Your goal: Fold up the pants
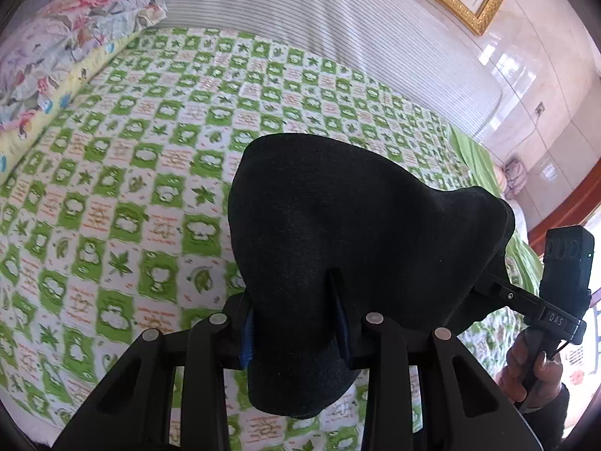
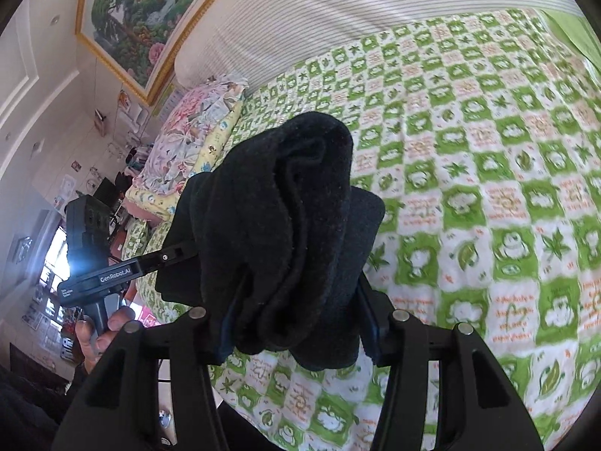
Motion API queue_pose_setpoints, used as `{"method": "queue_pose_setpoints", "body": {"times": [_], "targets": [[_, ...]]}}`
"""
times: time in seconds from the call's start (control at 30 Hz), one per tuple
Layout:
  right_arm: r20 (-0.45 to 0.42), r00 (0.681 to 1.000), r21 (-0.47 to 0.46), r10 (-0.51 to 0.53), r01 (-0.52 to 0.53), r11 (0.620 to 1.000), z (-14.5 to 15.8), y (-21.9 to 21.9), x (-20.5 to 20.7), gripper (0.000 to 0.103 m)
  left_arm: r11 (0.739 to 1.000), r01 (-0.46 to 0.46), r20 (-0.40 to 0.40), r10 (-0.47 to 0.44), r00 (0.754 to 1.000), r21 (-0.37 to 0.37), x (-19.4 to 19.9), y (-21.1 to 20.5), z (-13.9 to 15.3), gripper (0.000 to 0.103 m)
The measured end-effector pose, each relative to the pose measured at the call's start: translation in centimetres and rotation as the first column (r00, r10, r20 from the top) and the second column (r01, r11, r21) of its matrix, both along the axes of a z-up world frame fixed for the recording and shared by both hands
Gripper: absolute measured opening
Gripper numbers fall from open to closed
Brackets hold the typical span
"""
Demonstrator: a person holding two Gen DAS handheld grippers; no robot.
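Note:
The black pants [image 1: 338, 233] hang bunched between both grippers, lifted above the bed. My left gripper [image 1: 296, 323] is shut on one part of the cloth, which drapes over its fingers and hides the tips. My right gripper [image 2: 296, 315] is shut on a thick folded bundle of the same pants [image 2: 293, 206]. In the left wrist view the right gripper [image 1: 499, 285] enters the cloth from the right. In the right wrist view the left gripper [image 2: 176, 255] enters it from the left.
A bed with a green and white patterned sheet [image 1: 112, 188] lies below. A floral pillow [image 1: 56, 60] sits at its head by a striped headboard [image 1: 338, 18]. A gold-framed painting [image 2: 142, 18] hangs on the wall.

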State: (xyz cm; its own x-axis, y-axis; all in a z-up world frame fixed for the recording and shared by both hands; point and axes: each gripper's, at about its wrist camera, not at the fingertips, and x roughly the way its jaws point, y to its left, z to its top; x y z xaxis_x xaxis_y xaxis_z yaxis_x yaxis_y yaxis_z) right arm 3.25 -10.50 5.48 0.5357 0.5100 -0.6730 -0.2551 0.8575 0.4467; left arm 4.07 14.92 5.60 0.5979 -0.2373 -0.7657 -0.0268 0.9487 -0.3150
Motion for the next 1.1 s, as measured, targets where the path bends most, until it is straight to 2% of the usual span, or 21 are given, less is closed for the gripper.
{"method": "queue_pose_setpoints", "body": {"times": [0.2, 0.57, 0.87, 1.1], "targets": [[0.01, 0.999, -0.015, 0.036, -0.036, 0.999, 0.3, 1.5, 2.4, 0.054, 0.998, -0.041, 0.022, 0.04, 0.999, 0.056, 0.4, 0.7, 0.6, 0.034], [0.009, 0.997, -0.033, 0.08, -0.08, 0.996, 0.1, 3.3, 7.2, 0.054, 0.989, -0.095, 0.016, 0.093, 0.996, 0.11, 3.3, 2.3, 0.3, 0.034], [0.001, 0.995, -0.04, 0.102, -0.102, 0.994, -0.4, 4.1, 11.1, 0.054, 0.98, -0.13, 0.016, 0.129, 0.991, 0.148, 6.1, 3.2, 0.0, 0.034], [-0.013, 0.993, -0.053, 0.117, -0.118, 0.992, -1.0, 4.4, 13.6, 0.054, 0.978, -0.145, 0.001, 0.147, 0.989, 0.149, 7.7, 3.5, -0.8, 0.034]]}}
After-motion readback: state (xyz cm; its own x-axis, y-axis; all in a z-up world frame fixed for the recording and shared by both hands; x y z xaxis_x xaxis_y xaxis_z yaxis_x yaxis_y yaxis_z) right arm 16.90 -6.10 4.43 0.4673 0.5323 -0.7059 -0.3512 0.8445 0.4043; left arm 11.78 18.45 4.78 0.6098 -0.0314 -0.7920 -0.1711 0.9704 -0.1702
